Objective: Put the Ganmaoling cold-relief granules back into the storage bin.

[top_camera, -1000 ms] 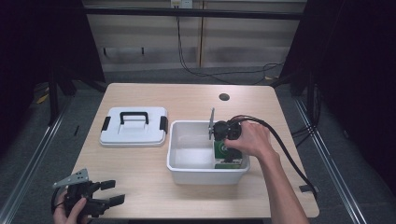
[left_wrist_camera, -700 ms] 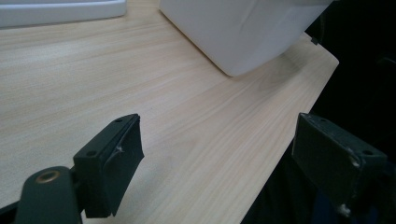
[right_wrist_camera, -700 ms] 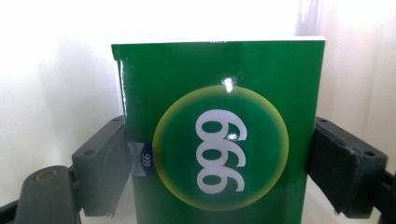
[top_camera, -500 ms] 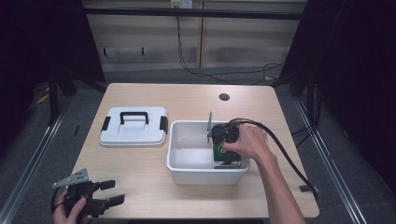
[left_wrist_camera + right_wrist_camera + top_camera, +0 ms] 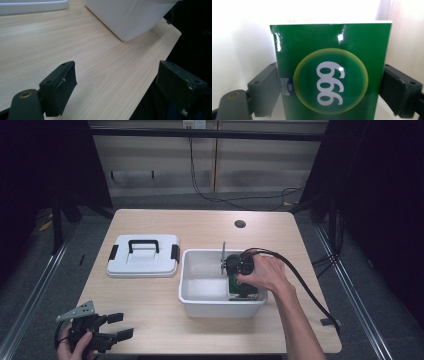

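Green box, glossy, with a yellow-ringed circle and white "999" on its face, sits between the right gripper's jaws inside the white tub, at the tub's right end. Both jaws press its sides, so the right gripper has it clamped; the right hand reaches in from above. The tub stands near the table's front edge, right of centre. Over to the left, the white lid with its black handle lies flat beside the tub. Down at the front-left corner, the left gripper hangs with jaws spread wide, holding nothing.
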